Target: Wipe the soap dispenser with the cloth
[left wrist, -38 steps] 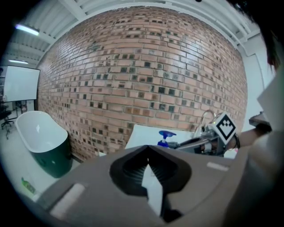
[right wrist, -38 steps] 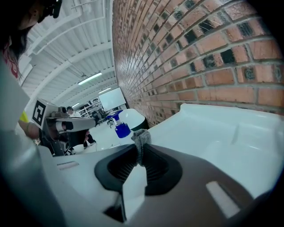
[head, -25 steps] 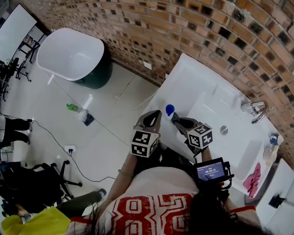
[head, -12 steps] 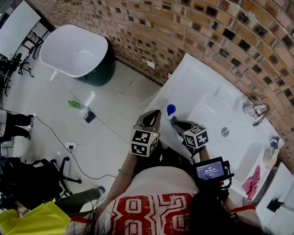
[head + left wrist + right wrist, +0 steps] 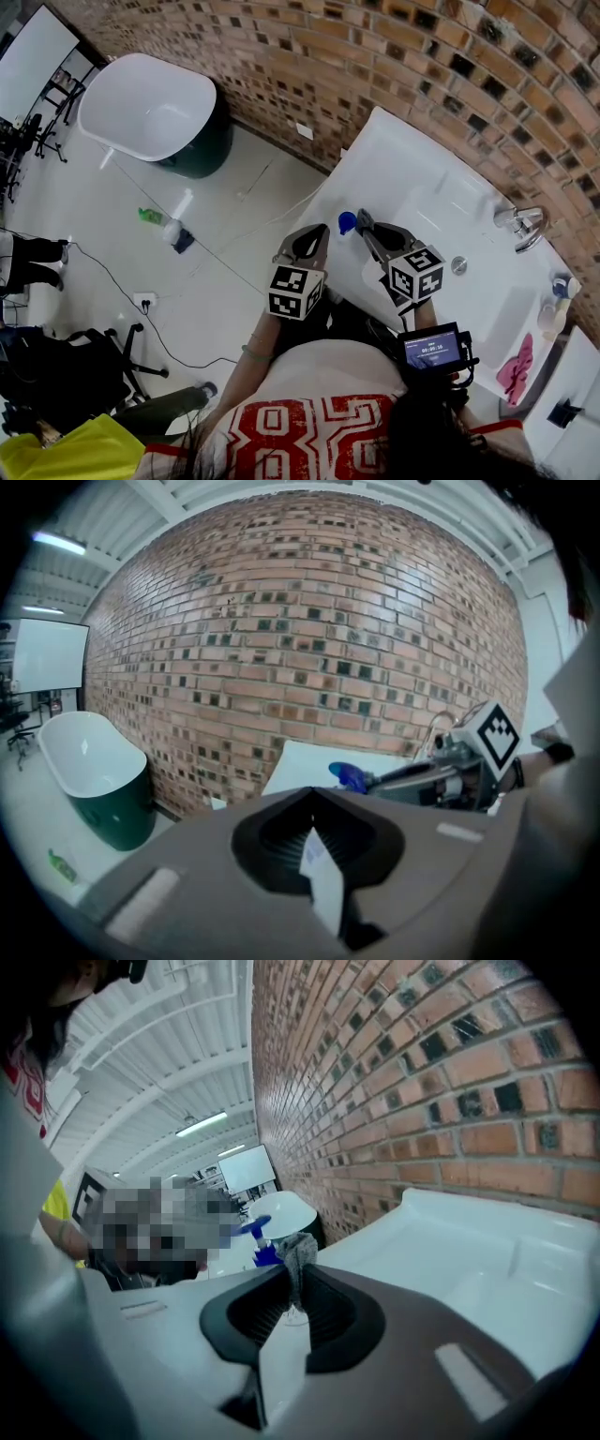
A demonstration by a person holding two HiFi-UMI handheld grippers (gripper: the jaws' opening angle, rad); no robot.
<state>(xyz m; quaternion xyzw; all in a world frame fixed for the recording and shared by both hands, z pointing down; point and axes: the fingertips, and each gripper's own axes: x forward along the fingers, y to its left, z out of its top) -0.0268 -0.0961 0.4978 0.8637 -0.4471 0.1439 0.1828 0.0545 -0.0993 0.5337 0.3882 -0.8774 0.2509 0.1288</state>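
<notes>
right tongs [image 5: 296, 1277] — clamped on cloth [image 5: 301, 1247], lately risen to the soap dispenser [image 5: 347, 222] pump at their 9 o'clock, bench [image 5: 405, 157] corner; wiping likely reaches the top. left tongs [image 5: 314, 795] — closed, empty.

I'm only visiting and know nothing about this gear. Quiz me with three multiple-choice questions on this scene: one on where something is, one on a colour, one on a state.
1. Where does the dispenser stand?
A on a stool; B on the sink top; C on a shelf.

2. What colour is its pump?
A red; B green; C blue.

3. What is the right gripper doing?
A open and empty; B shut on the cloth; C shut on a sponge.

Answers:
1 B: the head view shows it at the sink top's near edge.
2 C: the pump shows blue in every view.
3 B: the right gripper view shows grey cloth pinched between the closed jaws.
</notes>
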